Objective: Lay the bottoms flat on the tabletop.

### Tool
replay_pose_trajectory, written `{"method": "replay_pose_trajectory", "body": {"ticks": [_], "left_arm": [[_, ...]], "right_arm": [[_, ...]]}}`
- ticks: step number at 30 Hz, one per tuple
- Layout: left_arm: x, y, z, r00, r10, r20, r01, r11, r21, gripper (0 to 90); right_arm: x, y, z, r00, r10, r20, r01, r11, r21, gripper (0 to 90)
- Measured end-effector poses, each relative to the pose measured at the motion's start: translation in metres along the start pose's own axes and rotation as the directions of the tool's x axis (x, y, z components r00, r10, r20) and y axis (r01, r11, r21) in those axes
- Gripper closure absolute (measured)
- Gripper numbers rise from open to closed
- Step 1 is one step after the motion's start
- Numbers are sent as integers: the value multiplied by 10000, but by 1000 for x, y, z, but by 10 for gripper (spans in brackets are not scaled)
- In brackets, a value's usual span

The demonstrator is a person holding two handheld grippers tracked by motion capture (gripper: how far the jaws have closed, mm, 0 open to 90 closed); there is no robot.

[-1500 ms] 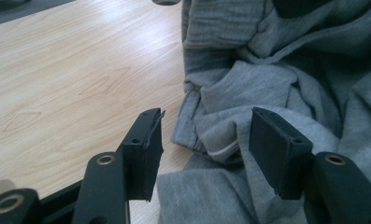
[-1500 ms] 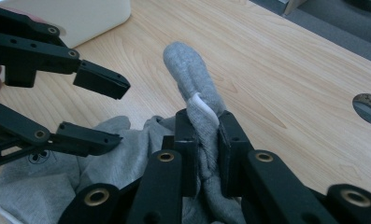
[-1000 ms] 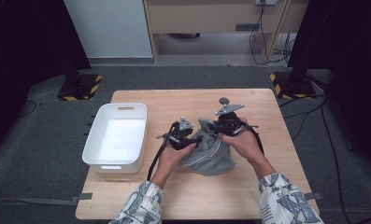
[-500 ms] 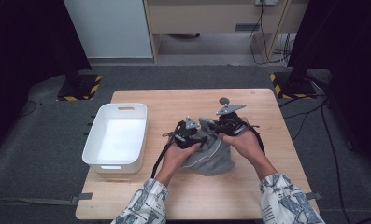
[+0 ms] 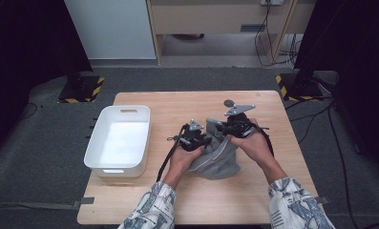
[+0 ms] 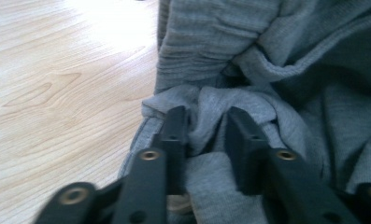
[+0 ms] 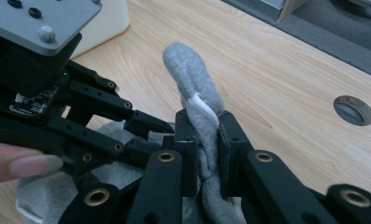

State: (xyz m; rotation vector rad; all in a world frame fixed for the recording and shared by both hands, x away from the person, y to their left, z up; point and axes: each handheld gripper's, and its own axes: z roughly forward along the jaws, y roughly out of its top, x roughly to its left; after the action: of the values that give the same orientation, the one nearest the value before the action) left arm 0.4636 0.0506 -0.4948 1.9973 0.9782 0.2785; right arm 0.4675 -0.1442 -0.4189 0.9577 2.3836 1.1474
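A grey garment [image 5: 216,155] lies bunched on the table [image 5: 273,191] beside a white bin [image 5: 119,141]. The right hand-held gripper [image 7: 203,128] is clenched on a fold. The left hand-held gripper [image 6: 206,128] straddles another fold, apparently mid-grasp. Next probably comes closing, then lifting together.

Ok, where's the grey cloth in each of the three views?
High view: the cloth lies bunched mid-table, between the two hands.
Left gripper view: the cloth covers the right side, a fold sitting between the jaws.
Right gripper view: a twisted strip of cloth rises from the closed jaws at centre.
Shared landmark: the wooden table under it.
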Motion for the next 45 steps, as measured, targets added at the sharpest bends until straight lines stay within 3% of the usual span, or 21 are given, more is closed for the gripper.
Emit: {"method": "replay_pose_trajectory", "body": {"ticks": [5,12,15,28,33,36,40,45], "left_arm": [[-2,0,-1,9994,327,-127,-327,9995,34,806],[-4,8,-17,9950,830,-554,-843,9962,-216,823],[-3,13,-25,9948,813,-611,-837,9958,-375,823],[-4,25,-42,9959,890,-158,-900,9929,-775,824],[0,25,-46,9965,831,-129,-838,9939,-713,846],[1,23,-45,9944,1038,-198,-1047,9931,-522,856],[3,28,-54,9953,968,-87,-972,9925,-738,858],[7,35,-65,9934,1099,-319,-1122,9901,-842,859]], "right_arm": [[-4,-2,-2,10000,94,18,-94,9999,-47,811],[-10,-1,-13,9991,406,80,-403,9986,-335,814],[-13,0,-19,9984,534,166,-525,9974,-501,815],[-21,0,-32,9980,577,267,-555,9954,-781,818],[-19,1,-33,9981,564,253,-544,9958,-742,818],[-17,2,-32,9988,435,235,-418,9968,-680,817],[-18,1,-31,9987,417,285,-398,9972,-640,818],[-21,0,-36,9982,495,347,-470,9964,-707,818]]}}
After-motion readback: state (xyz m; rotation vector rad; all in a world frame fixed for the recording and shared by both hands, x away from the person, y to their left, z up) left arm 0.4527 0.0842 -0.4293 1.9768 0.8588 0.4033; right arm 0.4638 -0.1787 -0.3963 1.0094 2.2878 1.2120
